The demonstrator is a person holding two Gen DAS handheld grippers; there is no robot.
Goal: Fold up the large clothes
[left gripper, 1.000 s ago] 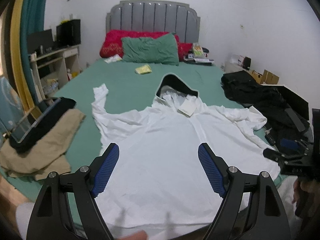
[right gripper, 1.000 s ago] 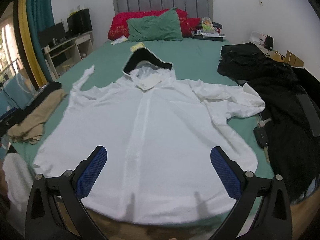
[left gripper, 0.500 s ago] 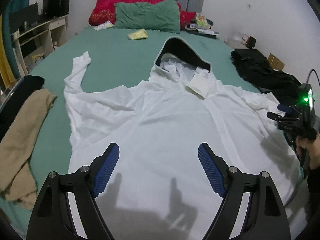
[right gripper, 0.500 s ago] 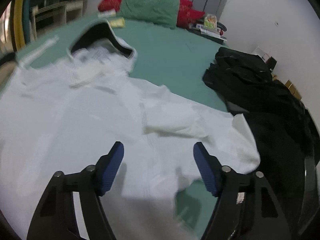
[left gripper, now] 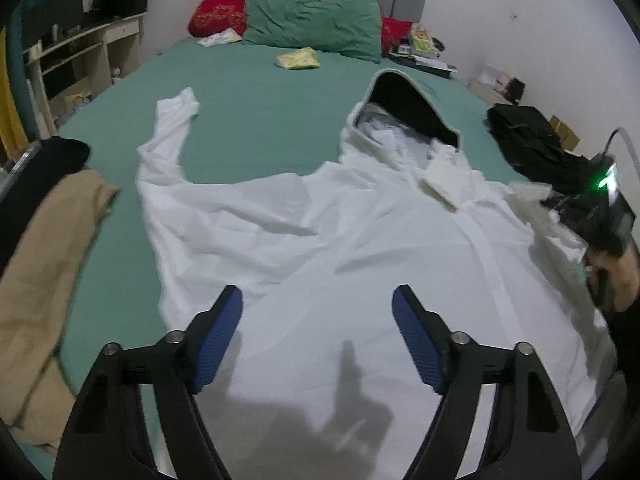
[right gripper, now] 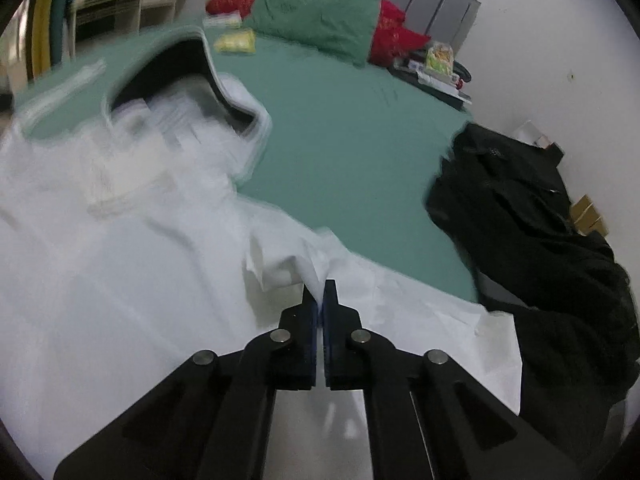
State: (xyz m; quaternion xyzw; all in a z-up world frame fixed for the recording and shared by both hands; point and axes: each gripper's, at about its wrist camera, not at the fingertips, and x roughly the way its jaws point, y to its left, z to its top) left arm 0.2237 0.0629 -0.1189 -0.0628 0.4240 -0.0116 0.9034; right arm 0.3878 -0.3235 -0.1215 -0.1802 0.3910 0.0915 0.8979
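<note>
A large white hooded shirt [left gripper: 320, 256] lies spread face up on the green bed [left gripper: 256, 120], hood [left gripper: 404, 108] pointing to the headboard, left sleeve [left gripper: 168, 148] stretched out. My left gripper [left gripper: 318, 316] is open and empty above the shirt's lower body. My right gripper [right gripper: 320, 292] is shut on a fold of the shirt's crumpled right sleeve [right gripper: 292, 260]; in the left wrist view it shows at the right edge [left gripper: 592, 208]. The hood [right gripper: 180, 76] is blurred in the right wrist view.
Black clothes [right gripper: 540, 232] are piled on the bed's right side. A tan garment [left gripper: 44, 264] and a black one [left gripper: 36, 176] lie at the left edge. Green and red pillows [left gripper: 312, 20], a yellow packet [left gripper: 298, 60] and clutter sit by the headboard. A desk [left gripper: 80, 56] stands left.
My right gripper moved forward and right to the right sleeve and closed on it. My left gripper moved forward over the shirt and stayed open.
</note>
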